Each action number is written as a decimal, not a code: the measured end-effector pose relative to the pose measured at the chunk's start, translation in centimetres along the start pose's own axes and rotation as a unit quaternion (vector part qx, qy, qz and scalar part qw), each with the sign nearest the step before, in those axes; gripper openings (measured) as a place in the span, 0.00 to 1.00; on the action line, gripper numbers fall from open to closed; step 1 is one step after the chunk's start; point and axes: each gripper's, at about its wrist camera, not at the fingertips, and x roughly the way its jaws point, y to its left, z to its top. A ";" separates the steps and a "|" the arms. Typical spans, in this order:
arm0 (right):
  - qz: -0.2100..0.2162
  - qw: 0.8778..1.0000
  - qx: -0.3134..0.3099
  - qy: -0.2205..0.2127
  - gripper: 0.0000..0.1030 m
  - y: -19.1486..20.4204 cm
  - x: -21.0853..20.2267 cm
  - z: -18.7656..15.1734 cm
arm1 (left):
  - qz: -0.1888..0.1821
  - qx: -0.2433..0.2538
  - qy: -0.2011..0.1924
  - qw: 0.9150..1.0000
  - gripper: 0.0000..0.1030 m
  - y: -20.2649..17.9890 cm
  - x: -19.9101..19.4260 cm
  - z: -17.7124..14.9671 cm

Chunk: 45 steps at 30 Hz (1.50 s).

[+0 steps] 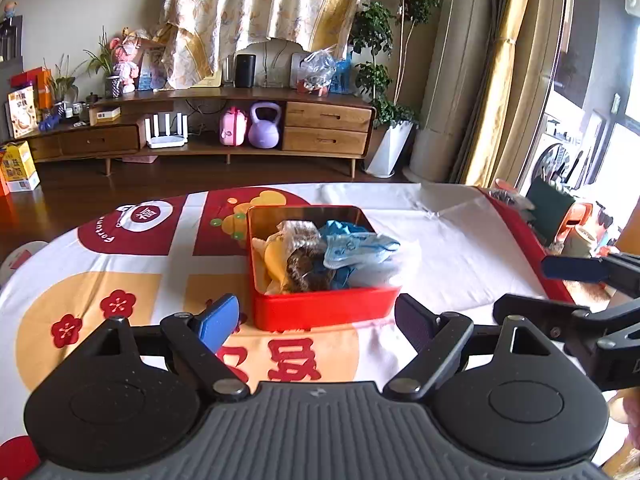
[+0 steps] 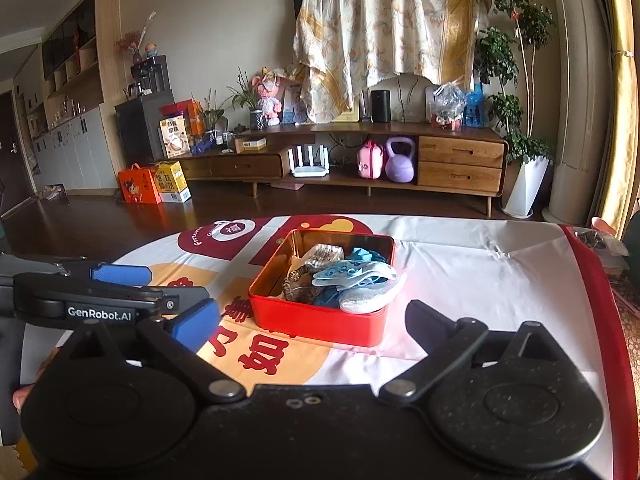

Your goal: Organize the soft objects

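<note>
The left gripper [image 1: 316, 320] fills the bottom of its own view, jaws spread wide with nothing between them, its blue-padded finger [image 1: 216, 322] hanging over the printed tablecloth [image 1: 452, 248]. The right gripper [image 2: 316, 324] sits just as low in its view, likewise released and empty; in the left wrist view it reaches in from the right edge. Just beyond both sets of fingertips, apart from them, stands the red tin [image 1: 320, 308], an open rectangular box with a gold inner wall, resting on the cloth near the table's middle. The soft objects lie heaped inside it: a light blue mask-like piece [image 1: 356, 246] draped over the right rim, darker blue fabric [image 2: 366, 255] behind it, a brownish knitted thing [image 1: 308, 270] at the front, a yellow piece [image 1: 274, 258] on the left, and a clear wrapped packet [image 1: 298, 232] toward the back. Past the table's far edge runs dark wooden floor, then a long wooden cabinet [image 1: 326, 126] holding a purple kettlebell [image 1: 264, 126] and a pink case [image 1: 232, 127]. A patterned sheet [image 1: 264, 4] hangs above it.
</note>
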 end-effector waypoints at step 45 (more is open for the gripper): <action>-0.035 0.998 0.025 -0.048 1.00 2.1 -5.1 -4.1 | 0.013 -0.013 -0.055 0.998 1.00 -2.3 -8.7 -4.6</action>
